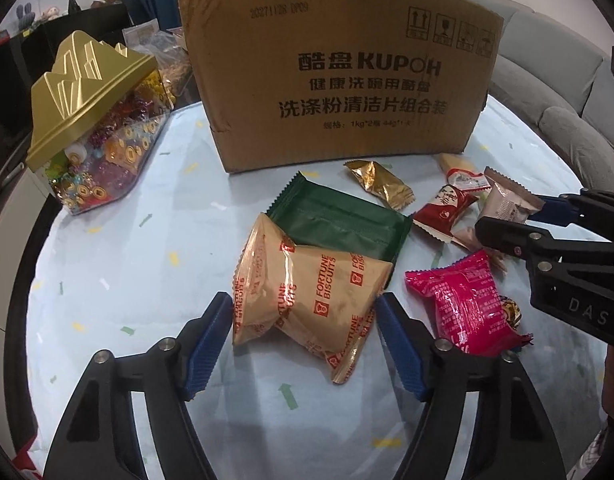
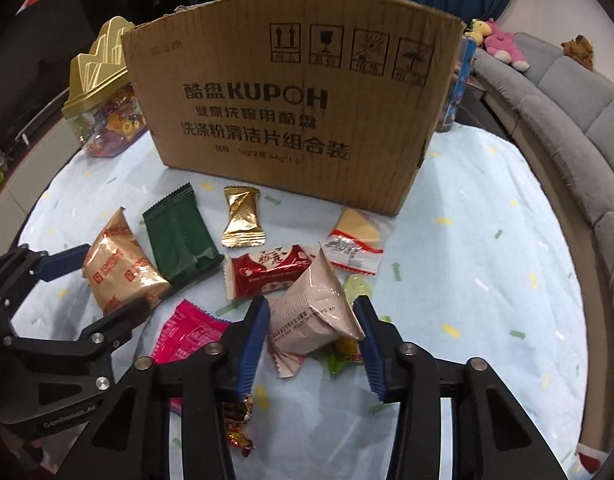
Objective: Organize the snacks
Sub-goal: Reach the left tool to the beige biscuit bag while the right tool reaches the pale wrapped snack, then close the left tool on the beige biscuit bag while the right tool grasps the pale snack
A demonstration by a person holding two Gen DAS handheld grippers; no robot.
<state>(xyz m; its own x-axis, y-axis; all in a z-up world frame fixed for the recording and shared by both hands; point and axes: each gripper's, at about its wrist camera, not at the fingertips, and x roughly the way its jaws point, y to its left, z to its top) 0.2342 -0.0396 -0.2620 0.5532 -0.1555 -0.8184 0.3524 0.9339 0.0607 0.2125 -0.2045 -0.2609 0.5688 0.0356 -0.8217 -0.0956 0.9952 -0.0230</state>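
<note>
**Both grippers straddle packets, neither closed**

The biscuit packet (image 1: 307, 300) lies on the table (image 1: 127, 260), partly over the green packet (image 1: 347, 220), long axis running roughly across the left gripper (image 1: 305, 338). Its fingers stand spread, one each side; contact cannot be told. The right gripper (image 2: 313, 336) likewise brackets the pale pink packet (image 2: 311, 316), fingers apart. The cardboard box (image 1: 339, 76) stands just behind the snacks. Both grippers are low, pointing boxward. Next, probably: close and lift.
</note>
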